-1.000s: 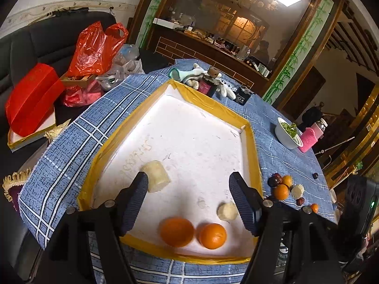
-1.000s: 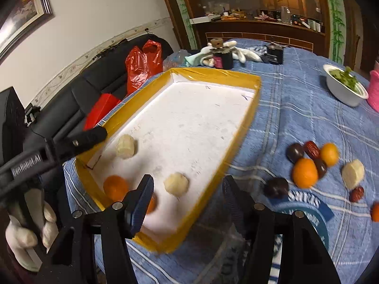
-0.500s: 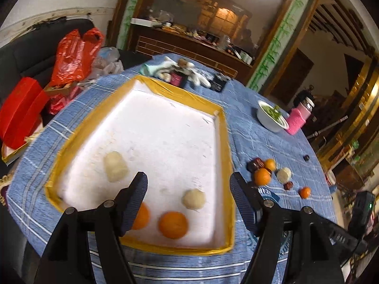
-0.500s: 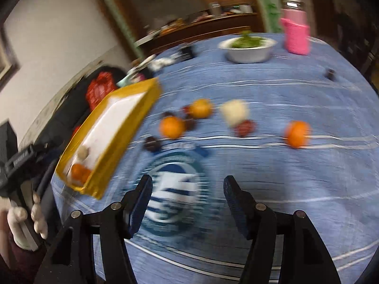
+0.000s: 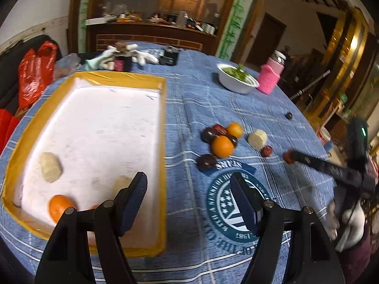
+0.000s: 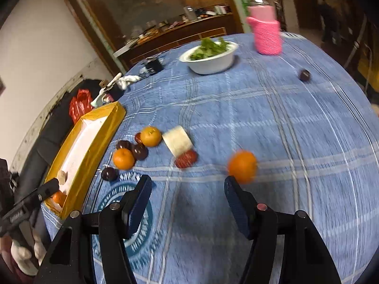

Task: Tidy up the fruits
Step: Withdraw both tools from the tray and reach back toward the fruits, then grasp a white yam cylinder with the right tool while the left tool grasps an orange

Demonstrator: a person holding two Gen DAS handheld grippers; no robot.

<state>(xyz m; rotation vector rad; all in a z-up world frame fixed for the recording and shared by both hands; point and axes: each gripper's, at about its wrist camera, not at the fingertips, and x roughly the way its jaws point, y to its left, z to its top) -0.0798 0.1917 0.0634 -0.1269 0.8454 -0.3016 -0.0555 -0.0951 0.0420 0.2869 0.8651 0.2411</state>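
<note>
Right gripper (image 6: 187, 196) spread wide, holding nothing, low over the blue checked tablecloth (image 6: 296, 123). Left gripper (image 5: 188, 195) likewise agape and empty, straddling the tray's near right rim.

Ahead-left of the right gripper: yellow-rimmed white tray (image 6: 94, 142), already housing two oranges and two pale peeled chunks at its near end, as shown in the left wrist view (image 5: 59, 207) (image 5: 49, 166). Roughly a third of the sorting done, by that count.

Further ahead, beyond the loose fruit: white bowl of greens (image 6: 210, 59) and pink sleeved bottle (image 6: 266, 33), seemingly no part of the job.

Still loose on the cloth, just ahead-left of the right gripper: cluster of two oranges (image 6: 123, 158), dark plums (image 6: 139, 152), a pale chunk (image 6: 177, 140), a red date (image 6: 186, 159). Just beyond the right finger: lone orange (image 6: 242, 165), blurred, probably next for pickup. Far ahead-right: one stray dark fruit (image 6: 305, 75).
</note>
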